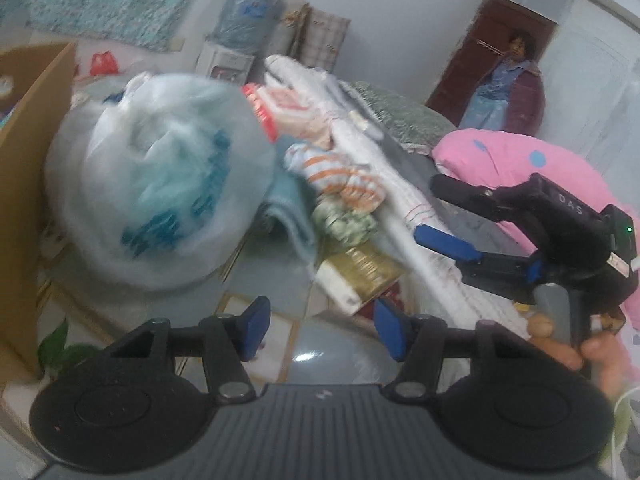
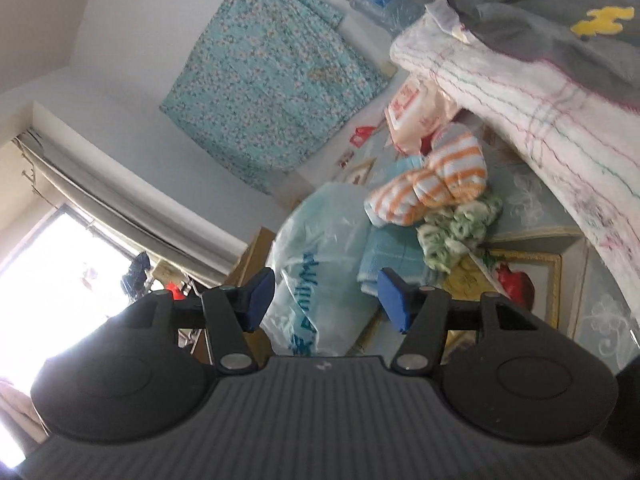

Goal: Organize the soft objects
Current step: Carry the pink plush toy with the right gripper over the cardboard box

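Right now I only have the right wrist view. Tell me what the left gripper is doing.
Observer: The left gripper is open and empty. The bag is ahead on its left.
Operator: Describe what is around my right gripper.
Observer: The right gripper is open over the quilt. A pink pillow lies just behind it.
Operator: Check the room for anyone else.
Observer: A person stands in the doorway beyond the bed.
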### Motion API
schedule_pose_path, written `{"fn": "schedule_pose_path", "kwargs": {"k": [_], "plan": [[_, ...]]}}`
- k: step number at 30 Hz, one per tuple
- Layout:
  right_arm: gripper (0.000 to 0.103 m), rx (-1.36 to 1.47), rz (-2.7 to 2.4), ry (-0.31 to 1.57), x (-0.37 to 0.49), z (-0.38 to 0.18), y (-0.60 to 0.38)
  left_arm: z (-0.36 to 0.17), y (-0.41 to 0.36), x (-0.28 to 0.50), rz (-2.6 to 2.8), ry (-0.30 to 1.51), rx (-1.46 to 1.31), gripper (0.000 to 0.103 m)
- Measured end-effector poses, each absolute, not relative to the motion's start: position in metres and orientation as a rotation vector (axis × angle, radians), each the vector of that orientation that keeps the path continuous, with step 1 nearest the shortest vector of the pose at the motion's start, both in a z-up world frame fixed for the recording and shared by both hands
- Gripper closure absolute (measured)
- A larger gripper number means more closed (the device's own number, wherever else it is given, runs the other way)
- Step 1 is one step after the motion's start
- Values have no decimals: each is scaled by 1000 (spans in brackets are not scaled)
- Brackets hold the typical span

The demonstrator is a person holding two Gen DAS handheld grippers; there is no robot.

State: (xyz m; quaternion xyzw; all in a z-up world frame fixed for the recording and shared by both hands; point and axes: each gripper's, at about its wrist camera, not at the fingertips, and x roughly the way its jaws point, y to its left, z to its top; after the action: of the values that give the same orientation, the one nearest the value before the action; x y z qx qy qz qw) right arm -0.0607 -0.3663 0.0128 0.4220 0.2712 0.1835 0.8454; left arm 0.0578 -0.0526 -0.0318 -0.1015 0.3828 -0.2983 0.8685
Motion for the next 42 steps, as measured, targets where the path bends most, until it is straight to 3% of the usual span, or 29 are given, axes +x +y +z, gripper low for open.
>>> {"fn": "schedule_pose_path", "kwargs": {"k": [3, 9, 13, 24, 31, 37, 42], "plan": [[42, 869, 407, 618, -64, 8, -360, -37, -38, 50, -609, 815, -239, 43], [31, 852, 582, 721, -79, 3, -337, -25, -2, 13, -570, 789, -195, 25], [26, 839, 700, 852, -92, -5, -315, -27, 24, -4, -534, 874, -166, 17], [25, 708, 793, 1230, -102, -63, -230, -88, 54, -31, -520, 1187, -179, 17], [25, 519, 765, 1319, -96, -79, -190, -112, 54, -39, -532, 1232, -214, 15], [23, 528, 782, 1371, -105, -92, -177, -130, 56, -41, -575, 1258, -305, 15], [27, 555, 772, 1333, -112, -84, -188, -126, 50, -43, -616, 1217, -303, 21]]}}
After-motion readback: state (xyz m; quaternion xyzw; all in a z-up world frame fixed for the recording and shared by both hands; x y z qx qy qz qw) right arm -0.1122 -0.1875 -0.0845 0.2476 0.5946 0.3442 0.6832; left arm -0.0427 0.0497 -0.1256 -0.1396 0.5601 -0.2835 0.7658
